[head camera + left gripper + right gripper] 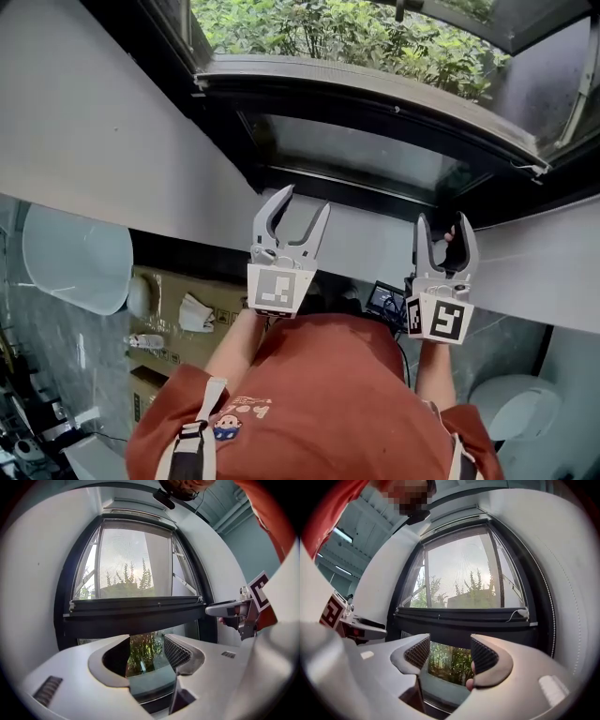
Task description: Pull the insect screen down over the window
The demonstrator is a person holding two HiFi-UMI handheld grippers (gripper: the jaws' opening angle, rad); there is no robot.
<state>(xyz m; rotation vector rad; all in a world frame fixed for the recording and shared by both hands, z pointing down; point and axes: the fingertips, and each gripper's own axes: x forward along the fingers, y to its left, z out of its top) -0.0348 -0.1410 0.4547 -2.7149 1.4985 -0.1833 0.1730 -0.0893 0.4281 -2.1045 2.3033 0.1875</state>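
A white wall [94, 122] surrounds a dark-framed window [62, 597], and green shrubs [347, 33] grow outside. On the floor below, in the head view, cardboard boxes [173, 323] stand beside a pale rounded fixture [75, 258] that I cannot identify.

The insect screen [133, 564] is partly down. Its mesh hazes the upper part of the opening. Its dark pull bar [136, 613] lies level across the lower part of the window, from one side of the frame to the other. A small white cord [519, 613] hangs at the bar's right end. Beneath the bar a strip of the window is uncovered, and the shrubs show sharp and green through it.

Both tools are held up side by side in front of the window, pointing at it. They are short of the bar and touch nothing. The left tongs [305, 202] stand wide apart; their own view shows only the uncovered strip and the foliage between the ribbed pads. The right tongs [442, 225] also stand wide apart, with only window and leaves in the gap. In both gripper views the pull bar lies just above the jaw tips.

Each tool has a marker cube [278, 289] near its base. Behind the tools are the forearms and orange-red shirt [328, 394] of the person holding them.
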